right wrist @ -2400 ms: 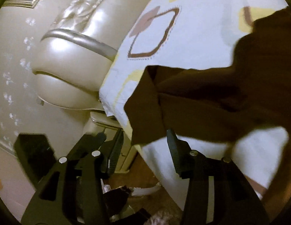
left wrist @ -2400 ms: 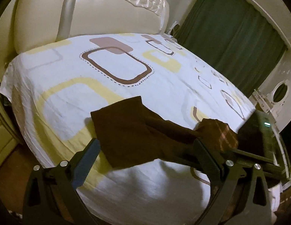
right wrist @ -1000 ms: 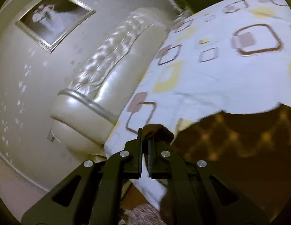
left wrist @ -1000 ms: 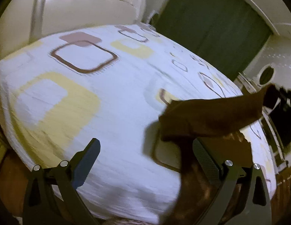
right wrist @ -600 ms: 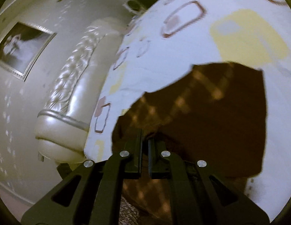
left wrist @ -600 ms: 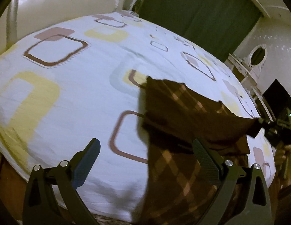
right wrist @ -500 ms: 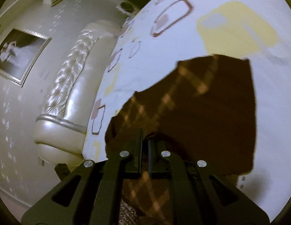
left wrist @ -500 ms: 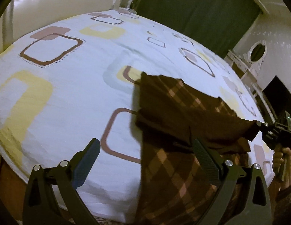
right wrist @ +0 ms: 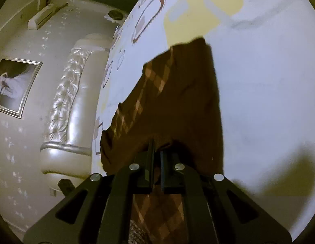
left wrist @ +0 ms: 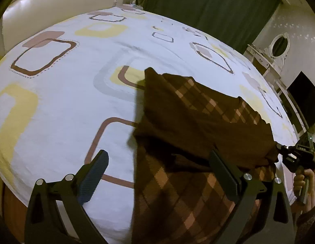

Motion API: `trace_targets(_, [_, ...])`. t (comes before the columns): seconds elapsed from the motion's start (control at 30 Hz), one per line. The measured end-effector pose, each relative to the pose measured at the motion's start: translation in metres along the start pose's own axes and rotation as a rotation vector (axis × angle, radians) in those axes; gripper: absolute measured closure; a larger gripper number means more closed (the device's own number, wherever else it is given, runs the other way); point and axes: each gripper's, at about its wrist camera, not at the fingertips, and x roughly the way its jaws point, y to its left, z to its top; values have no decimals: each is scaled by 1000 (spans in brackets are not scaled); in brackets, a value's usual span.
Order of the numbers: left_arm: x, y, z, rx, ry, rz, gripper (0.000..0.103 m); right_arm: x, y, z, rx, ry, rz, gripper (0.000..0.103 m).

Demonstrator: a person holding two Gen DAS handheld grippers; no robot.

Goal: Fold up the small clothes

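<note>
A brown plaid garment (left wrist: 198, 122) lies on the patterned bed sheet (left wrist: 76, 101), its upper layer folded over and hanging off the near edge. My left gripper (left wrist: 157, 160) hovers open above its near-left part, holding nothing. At the far right, my right gripper (left wrist: 279, 150) pinches the garment's corner, a hand (left wrist: 301, 183) on its handle. In the right wrist view the garment (right wrist: 177, 101) stretches away from my right gripper (right wrist: 156, 148). Its jaws are opening by a narrow slit, with cloth still caught between them.
A cream padded headboard (left wrist: 45, 6) bounds the bed's far left side, seen too as headboard (right wrist: 72, 101) under a framed picture (right wrist: 13, 85). Dark green curtains (left wrist: 208, 6) hang behind. A dresser with a round mirror (left wrist: 279, 43) and a dark screen (left wrist: 301, 99) stand at the right.
My right gripper came down toward the bed with the garment's corner, laying the folded layer flatter. Its jaws now show a thin gap. The left gripper slid across, still open.
</note>
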Motion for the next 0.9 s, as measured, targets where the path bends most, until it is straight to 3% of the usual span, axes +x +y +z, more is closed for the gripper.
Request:
trace_targets(0.03, [2, -1, -1, 2, 5, -1, 5, 3, -2, -2, -3, -1, -11, 88])
trace_targets(0.07, [3, -2, -1, 4, 7, 1, 5, 4, -2, -3, -1, 5, -2, 72])
trace_targets(0.13, [5, -4, -2, 11, 9, 6, 5, 6, -7, -8, 18, -1, 22, 60])
trace_targets(0.23, [9, -5, -3, 10, 17, 9, 5, 10, -8, -13, 15, 1, 41, 59])
trace_targets(0.3, [11, -6, -2, 5, 22, 11, 5, 13, -6, -15, -11, 3, 17, 65])
trace_targets(0.37, [13, -7, -1, 3, 24, 12, 5, 15, -1, -15, -37, 8, -15, 99])
trace_targets(0.63, [16, -19, 3, 9, 6, 3, 5, -17, 0, -14, -50, -48, -16, 99])
trace_targets(0.73, [21, -20, 5, -4, 7, 3, 5, -19, -18, -18, -23, -34, -72, 99])
trace_targets(0.9, [22, -20, 7, -14, -5, 6, 5, -22, -32, -21, 2, -14, -72, 99])
